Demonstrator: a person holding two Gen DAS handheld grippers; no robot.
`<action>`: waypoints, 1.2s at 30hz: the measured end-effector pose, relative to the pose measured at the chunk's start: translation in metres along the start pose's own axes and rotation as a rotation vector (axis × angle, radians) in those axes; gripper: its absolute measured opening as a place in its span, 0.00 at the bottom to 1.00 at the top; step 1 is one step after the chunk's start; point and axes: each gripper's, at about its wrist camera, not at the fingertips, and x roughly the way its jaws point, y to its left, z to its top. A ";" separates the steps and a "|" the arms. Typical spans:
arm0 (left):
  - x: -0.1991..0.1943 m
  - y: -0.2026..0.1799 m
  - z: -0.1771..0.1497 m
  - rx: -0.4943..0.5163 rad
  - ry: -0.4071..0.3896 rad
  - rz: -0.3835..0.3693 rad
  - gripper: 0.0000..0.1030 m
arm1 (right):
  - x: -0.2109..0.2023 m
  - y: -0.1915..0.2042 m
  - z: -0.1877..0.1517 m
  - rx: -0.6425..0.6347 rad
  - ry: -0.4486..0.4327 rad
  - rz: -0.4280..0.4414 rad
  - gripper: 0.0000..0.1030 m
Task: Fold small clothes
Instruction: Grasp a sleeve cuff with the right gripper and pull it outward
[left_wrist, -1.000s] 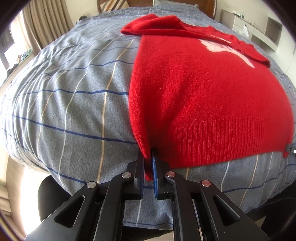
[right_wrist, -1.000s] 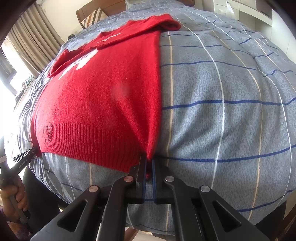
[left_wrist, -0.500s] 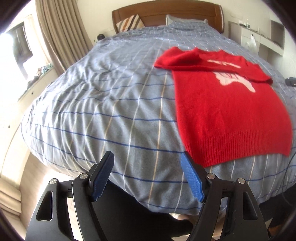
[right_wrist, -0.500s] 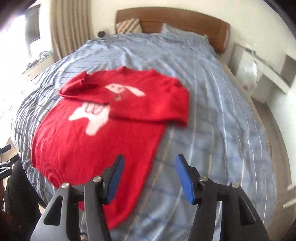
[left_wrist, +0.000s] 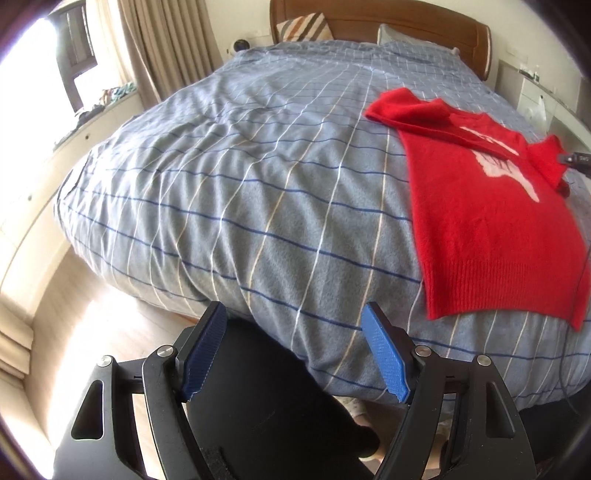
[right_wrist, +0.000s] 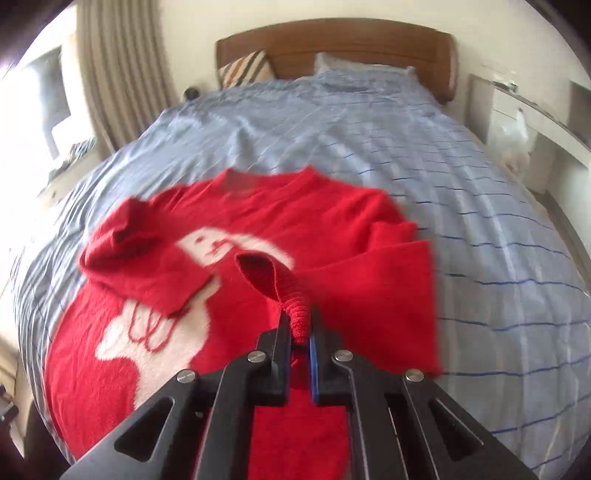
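A small red sweater (left_wrist: 491, 221) with a white figure on its chest lies flat on the blue checked bed, at the right in the left wrist view. Its left sleeve (right_wrist: 144, 269) is folded across the chest. My right gripper (right_wrist: 299, 332) is shut on the ribbed cuff of the right sleeve (right_wrist: 280, 284) and holds it lifted above the sweater's body (right_wrist: 155, 369). My left gripper (left_wrist: 295, 350) is open and empty, off the bed's near edge, well left of the sweater's hem.
The bed (left_wrist: 258, 166) has a wooden headboard (right_wrist: 332, 48) and pillows (right_wrist: 247, 66) at the far end. Curtains and a window sill (left_wrist: 103, 96) are on the left. A white cabinet (right_wrist: 517, 122) stands to the right of the bed. Wooden floor (left_wrist: 74, 321) shows below left.
Both grippers let go of the hem and drew back from the bed. The right gripper then moved over the sweater and shut on the right sleeve's cuff, lifting it.
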 end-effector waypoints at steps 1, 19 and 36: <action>0.002 0.001 0.000 -0.008 0.009 -0.005 0.75 | -0.015 -0.027 0.005 0.064 -0.024 -0.027 0.07; -0.005 -0.042 0.014 0.026 0.006 -0.101 0.75 | -0.100 -0.286 -0.109 0.606 -0.003 -0.313 0.06; 0.009 -0.035 0.006 0.051 0.043 -0.057 0.76 | -0.132 -0.317 -0.142 0.851 -0.071 -0.262 0.14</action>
